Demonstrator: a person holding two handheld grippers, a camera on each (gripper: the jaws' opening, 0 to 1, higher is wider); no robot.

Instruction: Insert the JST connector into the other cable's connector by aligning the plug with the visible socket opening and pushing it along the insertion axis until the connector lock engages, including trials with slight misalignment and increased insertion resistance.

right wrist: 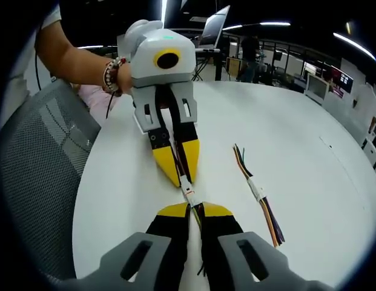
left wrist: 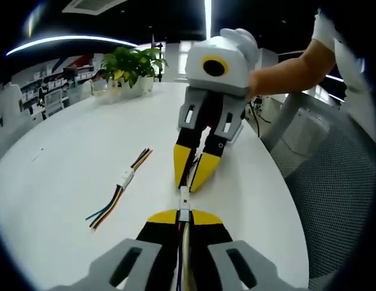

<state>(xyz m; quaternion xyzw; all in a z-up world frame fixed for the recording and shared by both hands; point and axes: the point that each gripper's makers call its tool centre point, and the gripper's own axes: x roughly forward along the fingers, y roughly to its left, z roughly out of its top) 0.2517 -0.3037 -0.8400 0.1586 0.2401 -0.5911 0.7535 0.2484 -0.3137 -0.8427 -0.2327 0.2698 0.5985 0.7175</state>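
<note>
JST connector [left wrist: 184, 213] clamped in your left gripper [left wrist: 183, 219]; your right gripper [left wrist: 192, 176] pinches mating connector [left wrist: 184, 195], ends touching above white table [left wrist: 66, 176]. Spare cable [left wrist: 123, 182] lies apart.

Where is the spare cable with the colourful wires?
The spare cable lies on the white table, left of both grippers in the left gripper view.

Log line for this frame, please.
left gripper: shut on white plug | right gripper: shut on white socket | connectors touching, lock unclear | spare multicolour cable on white table
</note>
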